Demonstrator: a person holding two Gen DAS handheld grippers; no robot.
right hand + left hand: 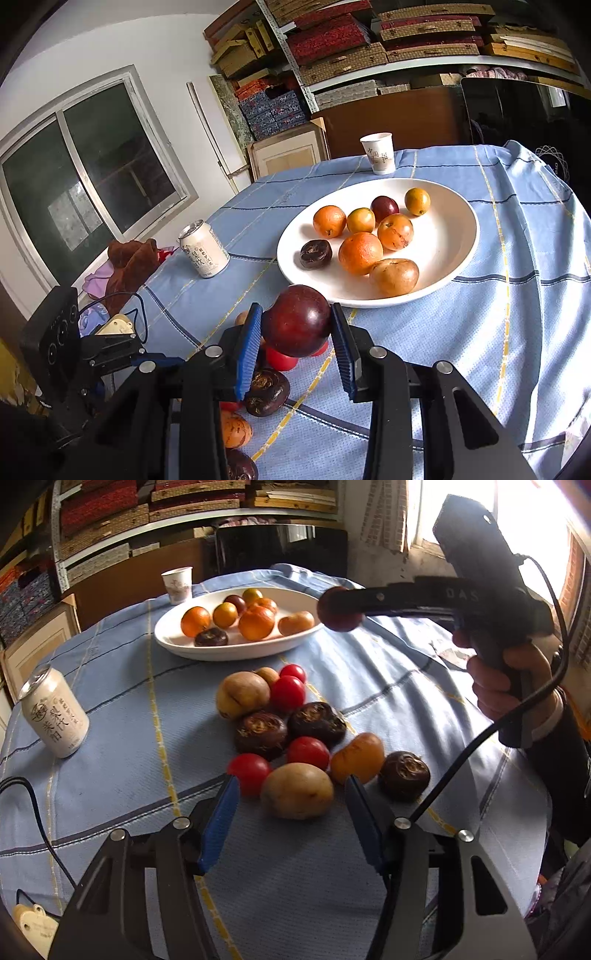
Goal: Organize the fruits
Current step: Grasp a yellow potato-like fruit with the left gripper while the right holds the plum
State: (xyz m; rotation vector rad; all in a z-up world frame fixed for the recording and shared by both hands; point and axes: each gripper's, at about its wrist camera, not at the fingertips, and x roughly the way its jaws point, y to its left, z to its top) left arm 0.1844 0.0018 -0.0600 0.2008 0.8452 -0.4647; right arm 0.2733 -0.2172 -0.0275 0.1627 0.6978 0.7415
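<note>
Right gripper [296,332]: clamped on a dark red round fruit [297,320], both blue pads pressed against its sides; held in the air just short of the plate's near rim.
Right gripper, seen from the left wrist: its dark body [480,590] reaches in from the right with the same fruit [340,609] at its tip, level with the plate's right end; a hand [513,679] grips the handle.
Left gripper [291,794]: jaws apart, low over the near edge of the loose pile; a tan oval fruit [297,791] lies between the blue pads, and whether the pads touch it cannot be told.
Loose pile on the cloth: red tomatoes [287,692], dark brown ridged fruits [260,734], an orange oval fruit [357,757] and another tan fruit [242,698], packed close together and touching.
White plate [458,236]: beyond the pile, holding orange round fruits [360,253], one dark purple fruit [384,207], one dark brown one [315,253] and a tan oval one [393,276].
Drink can [55,716]: upright on the left of the blue checked tablecloth [122,760], well apart from the fruit.
Paper cup [178,585]: upright just behind the plate's far left end.
</note>
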